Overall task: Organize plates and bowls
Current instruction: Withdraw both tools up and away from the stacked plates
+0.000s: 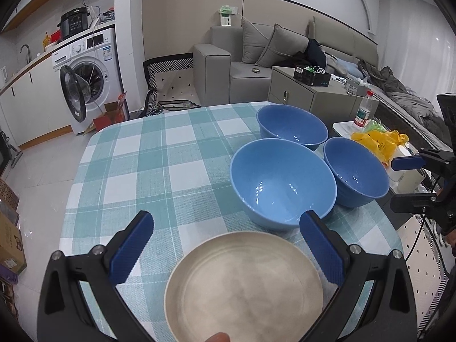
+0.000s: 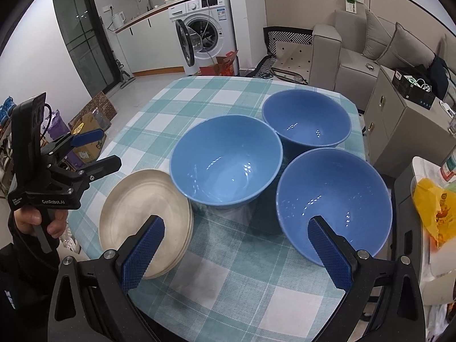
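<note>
The left tongs (image 1: 225,245) stand wide apart, their two blue ribbed pads (image 1: 134,246) spread to either side of a stack of round cream-coloured shallow plates (image 1: 243,285). The pads hover above the stack's rim and grip nothing; from the left wrist view it cannot be told whether they touch the plates at all. A fingertip (image 1: 218,337) shows at the bottom edge of that view. From the right wrist view the left tongs (image 2: 97,151) appear off to the left, held in a person's hand (image 2: 42,221), jaws parted, apart from the plates.

The right tongs (image 2: 236,253) are also spread wide and empty, with the left pad (image 2: 144,253) in front of the plate stack (image 2: 142,211) and the right pad (image 2: 330,252) in front of the near rim of one large blue glossy bowl (image 2: 333,199). Whether that pad touches the rim cannot be told.

The plates sit at the near left corner of the counter (image 2: 228,279), which is covered with a teal and white checked cloth. Three blue bowls stand upright in a tight cluster on the cloth: a middle bowl (image 2: 226,162) just beside the plates, its side overlapping the stack's edge in the picture, a far bowl (image 2: 306,118) behind it, and the near right bowl close to the counter's right edge. The bowls' rims nearly touch one another. All three are empty inside.
</note>
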Motion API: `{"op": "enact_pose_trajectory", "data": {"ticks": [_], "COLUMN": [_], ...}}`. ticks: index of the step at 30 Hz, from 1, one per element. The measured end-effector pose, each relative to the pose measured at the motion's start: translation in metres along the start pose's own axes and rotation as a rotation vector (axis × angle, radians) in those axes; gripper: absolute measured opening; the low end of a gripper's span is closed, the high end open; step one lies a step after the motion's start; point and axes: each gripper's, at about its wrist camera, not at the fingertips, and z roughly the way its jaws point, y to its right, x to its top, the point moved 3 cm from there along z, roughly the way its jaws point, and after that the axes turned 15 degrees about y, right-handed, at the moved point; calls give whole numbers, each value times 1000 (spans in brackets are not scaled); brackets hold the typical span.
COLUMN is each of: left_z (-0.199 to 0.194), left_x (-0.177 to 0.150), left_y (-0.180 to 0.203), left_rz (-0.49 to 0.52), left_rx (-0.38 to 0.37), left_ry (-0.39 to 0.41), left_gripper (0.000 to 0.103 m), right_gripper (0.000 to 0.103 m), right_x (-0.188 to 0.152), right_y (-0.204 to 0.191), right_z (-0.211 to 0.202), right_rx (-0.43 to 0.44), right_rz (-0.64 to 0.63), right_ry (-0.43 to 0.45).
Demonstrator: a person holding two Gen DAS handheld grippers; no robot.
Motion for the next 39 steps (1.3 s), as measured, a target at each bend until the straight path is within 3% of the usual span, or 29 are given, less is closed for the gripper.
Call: {"op": "enact_pose_trajectory", "data": {"ticks": [24, 39], "left_z": [29, 38], "left_x": [47, 65], "left_y": [22, 32], "left_rz": [66, 100], "left_rx": [-66, -68], "left_ry": [16, 40], "left_gripper": [103, 103], "right_gripper": [102, 102], "right_x": [48, 67], "right_y": [39, 58], "right_z": [-18, -27], "right_rx": [-82, -122], "right_rz": [49, 58], "right_ry": [49, 60]}}
